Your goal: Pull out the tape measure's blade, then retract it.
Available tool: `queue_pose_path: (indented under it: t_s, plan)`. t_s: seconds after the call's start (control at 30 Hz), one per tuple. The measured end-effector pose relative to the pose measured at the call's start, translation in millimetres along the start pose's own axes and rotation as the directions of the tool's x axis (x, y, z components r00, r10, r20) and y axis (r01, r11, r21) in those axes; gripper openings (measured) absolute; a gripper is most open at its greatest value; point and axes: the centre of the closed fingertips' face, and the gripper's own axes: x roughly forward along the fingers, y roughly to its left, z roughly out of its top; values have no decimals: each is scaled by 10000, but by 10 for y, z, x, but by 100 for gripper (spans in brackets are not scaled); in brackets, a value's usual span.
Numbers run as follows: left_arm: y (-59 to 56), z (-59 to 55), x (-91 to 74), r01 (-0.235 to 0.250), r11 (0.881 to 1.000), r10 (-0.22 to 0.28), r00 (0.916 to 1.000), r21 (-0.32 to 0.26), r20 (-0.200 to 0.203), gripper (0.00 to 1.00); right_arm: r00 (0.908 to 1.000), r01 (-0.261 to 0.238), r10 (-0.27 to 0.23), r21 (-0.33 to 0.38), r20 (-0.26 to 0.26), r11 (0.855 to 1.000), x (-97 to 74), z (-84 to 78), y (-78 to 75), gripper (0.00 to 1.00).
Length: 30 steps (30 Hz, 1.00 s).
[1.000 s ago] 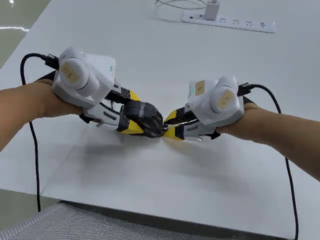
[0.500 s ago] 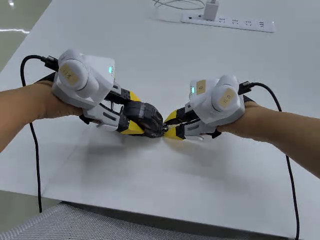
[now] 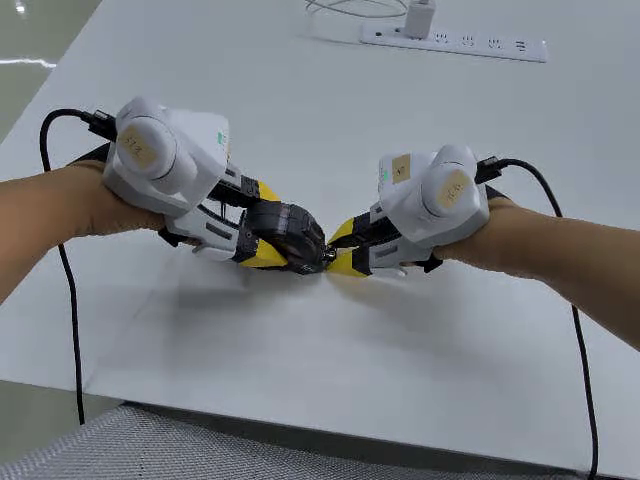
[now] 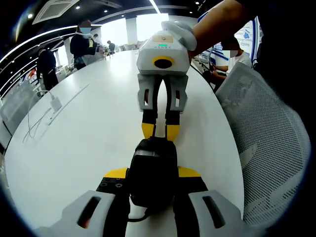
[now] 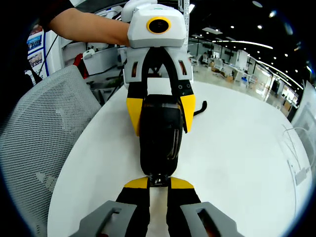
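Left gripper: the white hand-held left gripper (image 3: 267,222), with black jaws tipped in yellow, is clamped across the two flat sides of the black, round-cornered tape measure (image 3: 290,236). One yellow tip lies above the case and one below it in the head view.
Right gripper: the matching white right gripper (image 3: 339,248) points at the left one, tip to tip. Its jaws are drawn almost together and pinch the small metal end hook (image 5: 158,180) at the mouth of the case.
Tape measure: held just above the white table (image 3: 330,380), near its front edge and between the two grippers. In the right gripper view the case stands end-on, its narrow ribbed face towards the camera.
Blade: no length of it can be seen between the hook and the case.
Hands: one bare forearm comes in from each side, with each hand wrapped around the back of its gripper.
Cables: a black cable (image 3: 60,270) trails from the left gripper over the table edge. Another (image 3: 578,340) runs back from the right gripper.
Far side of table: a white power strip (image 3: 470,43) lies well apart from the grippers.
Near edge: the grey mesh chair back (image 3: 120,445) sits below the table.
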Motion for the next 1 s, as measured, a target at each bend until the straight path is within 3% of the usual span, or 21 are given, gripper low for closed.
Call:
queue_pose_path:
  t_s: [1.0]
  plan:
    - [-11, -1, 10, -15, 10000, 15, 10000, 60, 4, 27, 9998, 10, -10, 9, -200, 10000, -138, -139, 4, 7]
